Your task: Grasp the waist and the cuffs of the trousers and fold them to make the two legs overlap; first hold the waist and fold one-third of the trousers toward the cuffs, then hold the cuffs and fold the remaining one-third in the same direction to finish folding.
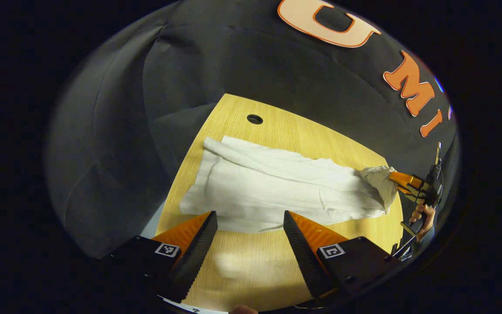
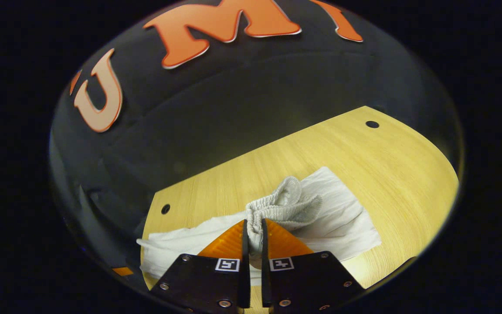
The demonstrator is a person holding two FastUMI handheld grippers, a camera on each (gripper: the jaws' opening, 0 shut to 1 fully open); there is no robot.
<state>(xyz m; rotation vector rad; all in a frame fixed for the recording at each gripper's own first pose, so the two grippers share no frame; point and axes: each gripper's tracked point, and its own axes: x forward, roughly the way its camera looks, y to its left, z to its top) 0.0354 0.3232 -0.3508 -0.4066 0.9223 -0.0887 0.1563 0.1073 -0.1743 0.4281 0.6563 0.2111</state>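
Lying flat along the wooden table, the white trousers have their elastic waist bunched and clamped between the closed fingers of the right gripper. Near the trousers' front edge, the left gripper is held wide open, nothing gripped.

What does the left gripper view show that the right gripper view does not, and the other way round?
Left gripper view: the left tool, open above the near edge of the trousers, whose full length lies on the table, and a hand holding the right tool at the far end. Right gripper view: close up, the ribbed waistband bunched and clamped in the right tool. Both: the trousers, the wooden table and the black wall.
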